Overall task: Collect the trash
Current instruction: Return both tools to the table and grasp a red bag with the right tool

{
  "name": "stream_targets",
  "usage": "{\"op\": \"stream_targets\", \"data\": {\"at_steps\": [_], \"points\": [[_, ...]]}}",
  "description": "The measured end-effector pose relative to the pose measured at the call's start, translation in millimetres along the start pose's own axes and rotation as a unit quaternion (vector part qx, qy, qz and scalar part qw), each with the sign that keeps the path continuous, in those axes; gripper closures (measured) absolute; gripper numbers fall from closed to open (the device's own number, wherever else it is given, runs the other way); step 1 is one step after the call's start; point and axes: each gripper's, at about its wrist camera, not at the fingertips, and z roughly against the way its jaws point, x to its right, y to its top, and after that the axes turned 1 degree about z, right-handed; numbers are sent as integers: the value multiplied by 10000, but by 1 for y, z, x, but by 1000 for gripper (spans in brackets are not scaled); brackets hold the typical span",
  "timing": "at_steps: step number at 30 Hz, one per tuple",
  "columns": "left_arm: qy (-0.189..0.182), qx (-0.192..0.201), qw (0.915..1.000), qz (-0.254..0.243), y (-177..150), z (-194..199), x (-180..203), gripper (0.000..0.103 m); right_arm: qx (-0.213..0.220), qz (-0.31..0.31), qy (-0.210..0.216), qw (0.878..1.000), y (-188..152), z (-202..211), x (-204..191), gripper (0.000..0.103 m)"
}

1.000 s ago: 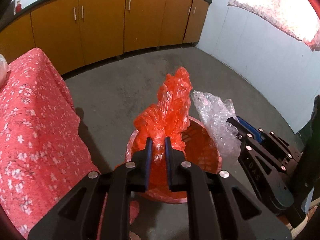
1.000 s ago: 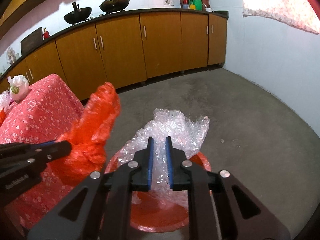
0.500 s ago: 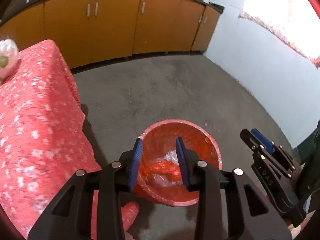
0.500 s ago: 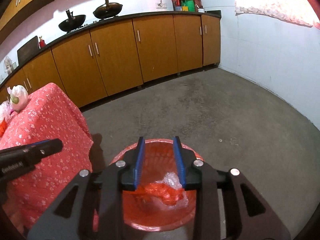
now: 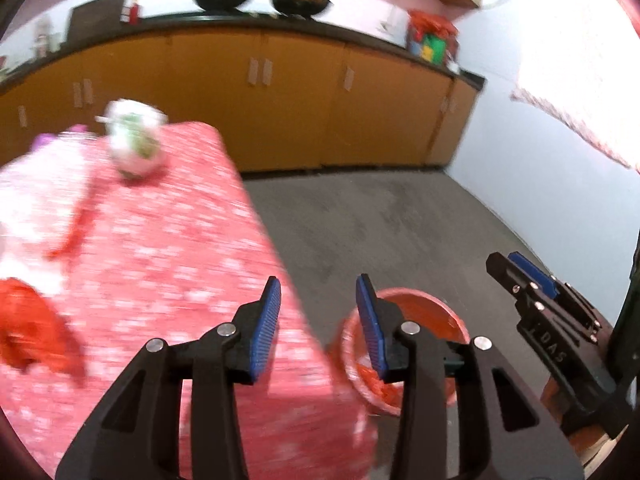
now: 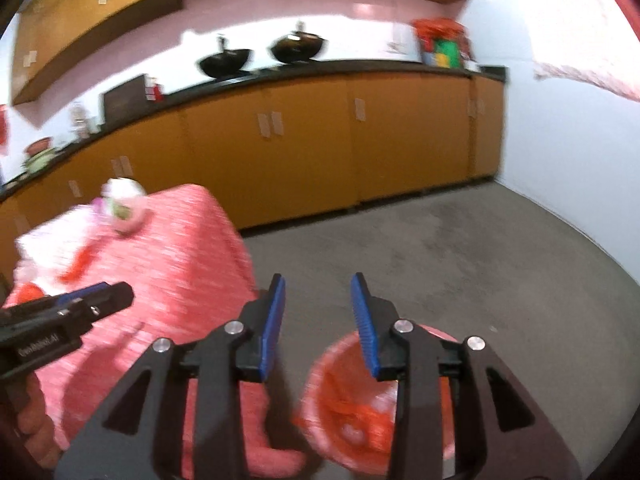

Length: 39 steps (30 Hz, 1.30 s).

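On the far left of the left wrist view I see a red crumpled bag (image 5: 30, 326) lying on the table (image 5: 168, 264), which wears a red flowery cloth. It looks like thin plastic, so I think it is very light, soft and a bit slippery. I would pinch it at a bunched-up fold, not on a flat part, so it does not slide out.

Farther back on the table sits a white tied bag (image 5: 134, 144). It looks puffy and soft too, and its knot on top seems the best place to grab. A thin red strip (image 5: 74, 234) lies between the two, but it is too blurry for me to say what it is.

My left hand-held gripper (image 5: 318, 320) has just been opening, and nothing is between its blue pads. To its right, down on the floor, stands the red bin (image 5: 436, 300), with red plastic scraps inside. My fingers hide part of the bin.

In the right wrist view, my right hand-held gripper (image 6: 318, 312) has also just been opening, with nothing in it. The bin's bottom is smeared, so I cannot tell all that lies there.
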Motion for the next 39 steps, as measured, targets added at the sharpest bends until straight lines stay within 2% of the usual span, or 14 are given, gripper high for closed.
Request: {"op": "stream_targets", "data": {"at_steps": [3,8,13,17,22,30,31,33,37,39], "points": [[350,300,9988,179,4,28,-37,63,96,281,564,9980,16,2,-49,67],[1036,723,9901,610,8,72,-112,60,26,677,1463,9869,30,-3,-129,67],[1864,955,9738,888,8,104,-176,58,-209,1084,2309,9667,27,-9,-206,67],[2216,1027,9631,1134,-3,121,-206,58,-457,1441,2803,9479,15,-10,-255,62],[2422,1052,9568,1216,-15,134,-230,58,-621,1730,2961,9373,1,-13,-289,53],[2514,1054,9527,1346,-21,139,-247,58,-872,1842,2805,9380,-11,-33,-314,51],[2517,1059,9524,1357,-23,140,-248,58,-904,1844,2803,9377,-11,-33,-314,54],[2521,1062,9520,1375,-22,140,-249,58,-997,1831,2813,9367,-11,-37,-316,70],[2505,1043,9523,1396,-22,139,-250,58,-1051,1863,2794,9360,-11,-39,-317,90],[2487,1021,9526,1422,-22,138,-251,58,-1021,1889,2722,9380,-12,-39,-316,95]]}}
